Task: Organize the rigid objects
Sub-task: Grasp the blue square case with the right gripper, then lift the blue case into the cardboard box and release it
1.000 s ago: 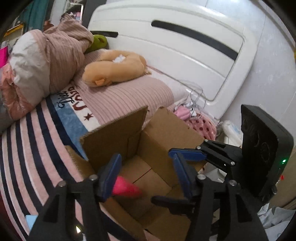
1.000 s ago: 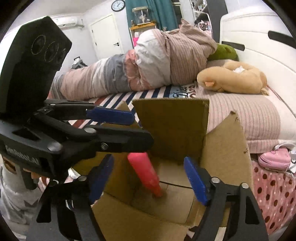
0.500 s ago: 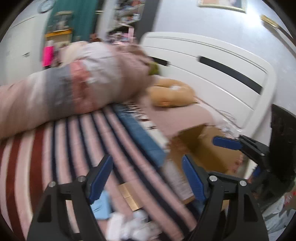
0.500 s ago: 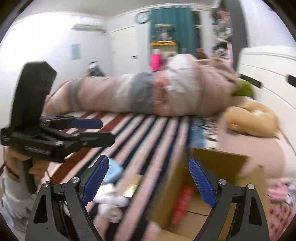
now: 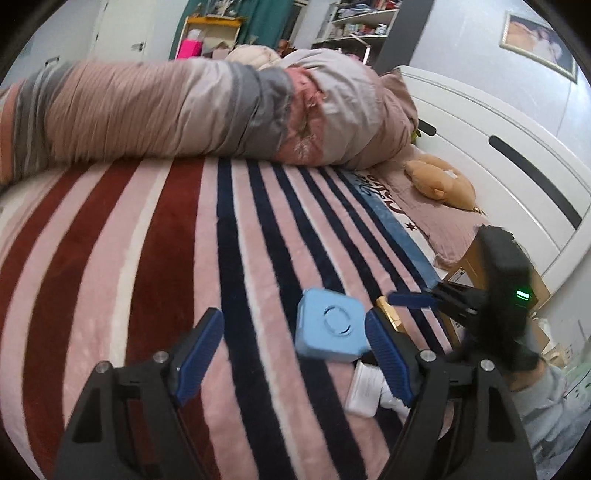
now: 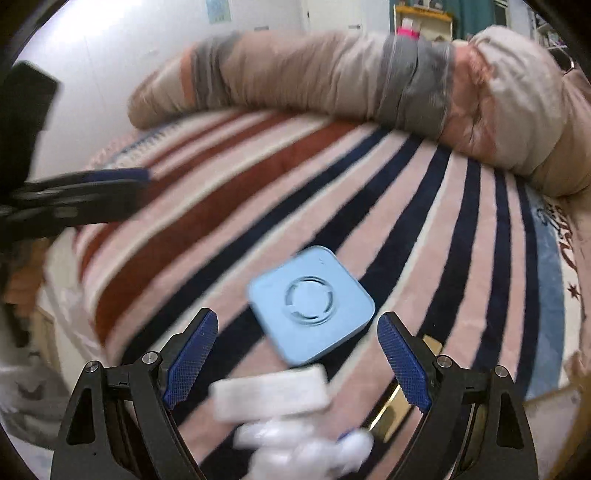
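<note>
Light-blue square box (image 6: 311, 303) lies on striped blanket (image 5: 155, 236); left gripper (image 5: 295, 354) jaws opening, empty; right gripper (image 6: 297, 360) spread, empty.

Under me I see a striped blanket (image 5: 155, 258) in pink, dark red and navy, covering the bed. Along its far edge lies a rolled duvet (image 5: 207, 110) in pink, grey and beige. To the far right a tan plush toy (image 5: 439, 181) rests on a pink ribbed pillow (image 5: 454, 229), against the white headboard (image 5: 491, 155). Above it hangs a framed picture (image 5: 539, 37); shelves (image 5: 354, 22) and a teal curtain (image 5: 273, 18) stand behind.
</note>
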Demonstrator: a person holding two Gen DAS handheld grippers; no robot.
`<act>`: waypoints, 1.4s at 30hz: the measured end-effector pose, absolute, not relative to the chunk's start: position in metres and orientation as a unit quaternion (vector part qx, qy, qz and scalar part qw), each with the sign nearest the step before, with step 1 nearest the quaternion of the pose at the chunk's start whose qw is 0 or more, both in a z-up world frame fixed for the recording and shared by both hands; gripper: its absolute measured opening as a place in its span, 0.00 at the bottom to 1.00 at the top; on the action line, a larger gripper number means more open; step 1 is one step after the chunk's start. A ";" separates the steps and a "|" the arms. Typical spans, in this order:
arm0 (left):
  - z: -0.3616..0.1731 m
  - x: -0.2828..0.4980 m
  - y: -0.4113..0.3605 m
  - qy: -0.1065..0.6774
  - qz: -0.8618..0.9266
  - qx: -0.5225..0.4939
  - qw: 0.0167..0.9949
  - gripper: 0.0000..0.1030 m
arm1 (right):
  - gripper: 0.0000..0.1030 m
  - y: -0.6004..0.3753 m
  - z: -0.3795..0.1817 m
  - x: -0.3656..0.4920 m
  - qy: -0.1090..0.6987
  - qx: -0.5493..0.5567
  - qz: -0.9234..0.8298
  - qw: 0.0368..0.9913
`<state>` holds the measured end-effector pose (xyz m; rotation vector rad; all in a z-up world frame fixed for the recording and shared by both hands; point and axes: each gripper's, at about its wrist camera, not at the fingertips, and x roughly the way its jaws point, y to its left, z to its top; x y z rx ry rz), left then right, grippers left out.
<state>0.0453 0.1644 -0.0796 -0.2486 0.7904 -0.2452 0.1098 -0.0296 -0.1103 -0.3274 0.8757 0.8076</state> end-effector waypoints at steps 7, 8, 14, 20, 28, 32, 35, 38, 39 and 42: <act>-0.105 0.049 0.173 0.397 -0.117 -0.144 0.899 0.74 | 0.85 -0.013 -0.132 0.160 0.442 -0.105 0.404 0.794; -0.106 0.049 0.173 0.399 -0.116 -0.144 0.898 0.74 | 0.85 -0.012 -0.134 0.162 0.454 -0.104 0.419 0.779; -0.111 0.054 0.171 0.403 -0.118 -0.152 0.895 0.74 | 0.86 -0.007 -0.137 0.133 0.463 -0.176 0.455 0.740; -0.111 0.054 0.171 0.406 -0.115 -0.153 0.893 0.74 | 0.86 0.016 -0.158 0.123 0.472 -0.238 0.429 0.732; -0.114 0.054 0.174 0.407 -0.145 -0.184 0.883 0.74 | 0.76 0.010 -0.148 0.120 0.439 -0.187 0.415 0.775; -0.104 0.057 0.161 0.401 -0.183 -0.197 0.876 0.74 | 0.76 -0.002 -0.115 0.099 0.382 -0.172 0.424 0.803; -0.090 0.055 0.148 0.387 -0.227 -0.212 0.868 0.74 | 0.76 -0.012 -0.088 0.083 0.346 -0.152 0.442 0.814; -0.069 0.053 0.129 0.369 -0.267 -0.218 0.863 0.73 | 0.76 -0.025 -0.058 0.059 0.295 -0.150 0.453 0.828; -0.064 0.053 0.124 0.367 -0.275 -0.223 0.860 0.70 | 0.76 -0.029 -0.050 0.052 0.283 -0.148 0.455 0.831; -0.044 0.055 0.104 0.354 -0.318 -0.237 0.847 0.49 | 0.76 -0.047 -0.027 0.036 0.244 -0.145 0.445 0.849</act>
